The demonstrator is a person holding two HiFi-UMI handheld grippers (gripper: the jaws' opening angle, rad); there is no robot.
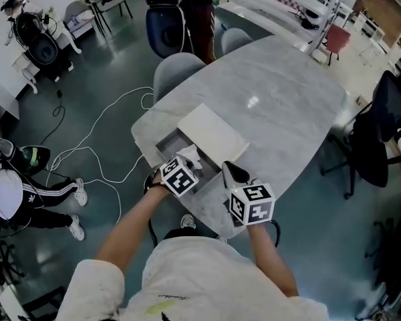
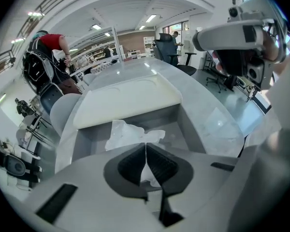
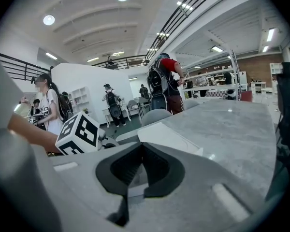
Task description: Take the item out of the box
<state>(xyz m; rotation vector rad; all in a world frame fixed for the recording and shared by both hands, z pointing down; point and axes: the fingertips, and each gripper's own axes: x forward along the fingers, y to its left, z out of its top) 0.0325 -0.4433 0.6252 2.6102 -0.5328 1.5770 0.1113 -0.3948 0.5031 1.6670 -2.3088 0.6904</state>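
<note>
An open grey box [image 1: 162, 144] sits near the front edge of the marble table [image 1: 287, 105]. Its white lid [image 1: 212, 136] lies across the far half. A crumpled white wrap [image 1: 190, 155] lies in the box's open part. My left gripper [image 1: 187, 165] reaches down into the box. In the left gripper view its jaws [image 2: 145, 151] are shut on the near end of the wrap [image 2: 128, 132], in front of the lid [image 2: 130, 98]. My right gripper [image 1: 231, 171] hovers by the box's right front corner. Its jaws [image 3: 141, 151] are shut with nothing in them, pointing at the lid [image 3: 169, 137].
Two grey chairs [image 1: 177, 69] stand at the table's far edge, with a blue chair [image 1: 164, 29] behind them. A white cable [image 1: 100, 159] loops over the floor at the left, near a person [image 1: 13, 192]. A black chair [image 1: 381, 132] stands to the right.
</note>
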